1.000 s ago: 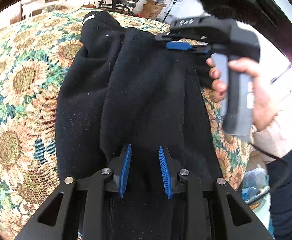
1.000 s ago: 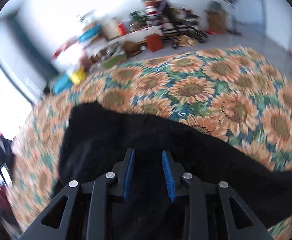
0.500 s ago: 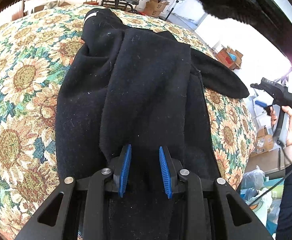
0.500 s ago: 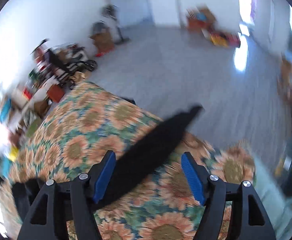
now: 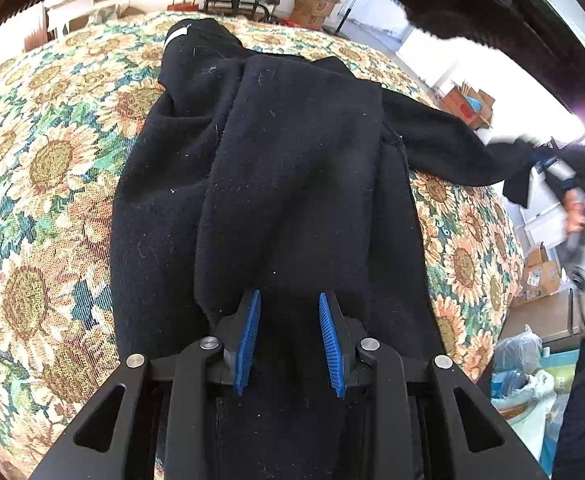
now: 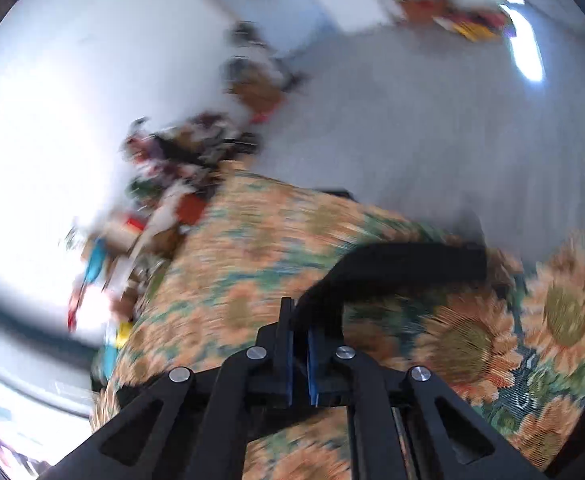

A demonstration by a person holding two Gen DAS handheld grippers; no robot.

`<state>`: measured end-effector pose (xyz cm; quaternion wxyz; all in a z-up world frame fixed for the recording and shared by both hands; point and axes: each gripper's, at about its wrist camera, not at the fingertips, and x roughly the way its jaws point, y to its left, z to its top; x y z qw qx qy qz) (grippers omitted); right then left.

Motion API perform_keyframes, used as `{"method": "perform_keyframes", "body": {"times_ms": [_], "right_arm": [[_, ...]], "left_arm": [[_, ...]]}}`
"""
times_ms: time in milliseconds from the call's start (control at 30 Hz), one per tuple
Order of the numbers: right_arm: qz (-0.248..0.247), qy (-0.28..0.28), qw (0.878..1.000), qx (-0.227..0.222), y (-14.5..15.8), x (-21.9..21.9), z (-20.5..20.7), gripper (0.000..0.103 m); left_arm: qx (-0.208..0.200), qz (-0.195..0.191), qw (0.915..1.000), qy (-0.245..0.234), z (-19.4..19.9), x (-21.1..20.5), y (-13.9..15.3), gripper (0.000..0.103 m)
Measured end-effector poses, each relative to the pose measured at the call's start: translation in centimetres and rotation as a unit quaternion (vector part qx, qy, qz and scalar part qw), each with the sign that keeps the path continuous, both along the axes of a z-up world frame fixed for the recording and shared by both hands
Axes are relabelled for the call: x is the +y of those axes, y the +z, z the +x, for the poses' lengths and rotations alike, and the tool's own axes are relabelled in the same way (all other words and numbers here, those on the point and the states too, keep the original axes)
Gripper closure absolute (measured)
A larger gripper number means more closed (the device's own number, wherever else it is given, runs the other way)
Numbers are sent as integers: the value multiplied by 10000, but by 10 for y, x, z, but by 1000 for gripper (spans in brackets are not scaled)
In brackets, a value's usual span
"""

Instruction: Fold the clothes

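A black fleece garment (image 5: 276, 184) lies lengthwise on the sunflower-print bedcover (image 5: 48, 168), one side folded over its middle. My left gripper (image 5: 288, 300) rests over the garment's near end with its jaws partly open; whether cloth is pinched is unclear. The garment's right sleeve (image 5: 452, 148) stretches out to the right. My right gripper (image 6: 300, 312) is shut on the end of that sleeve (image 6: 392, 268) and holds it above the bed. It also shows in the left wrist view (image 5: 548, 160), blurred.
The bed's right edge (image 5: 488, 280) drops to a floor with bags and cardboard boxes (image 5: 540, 276). Shelves, a chair and boxes (image 5: 312, 4) stand beyond the far end of the bed. The right wrist view is motion-blurred.
My right gripper left the garment's middle, opened wide over the right sleeve, then shut on the sleeve's end and lifted it. My left gripper stayed in place.
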<state>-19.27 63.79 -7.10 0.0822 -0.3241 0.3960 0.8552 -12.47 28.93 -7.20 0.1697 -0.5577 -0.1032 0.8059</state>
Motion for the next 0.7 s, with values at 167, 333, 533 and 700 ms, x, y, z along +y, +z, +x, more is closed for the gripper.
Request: {"method": "perform_keyframes", "body": {"times_ms": [167, 333, 533, 700], "right_arm": [[531, 1059, 9851, 1245, 102, -67, 30, 97], [793, 2058, 9629, 1552, 137, -149, 50, 97], [1322, 3312, 9284, 1044, 88, -262, 57, 96], [1185, 4071, 9057, 11, -10, -331, 72, 89]], "left_arm": [[-170, 1295, 9891, 676, -3, -28, 27, 48], [333, 1842, 9786, 856, 14, -48, 64, 24], [474, 1993, 9721, 1147, 36, -76, 70, 24], [395, 1861, 9756, 1094, 45, -83, 57, 24]]}}
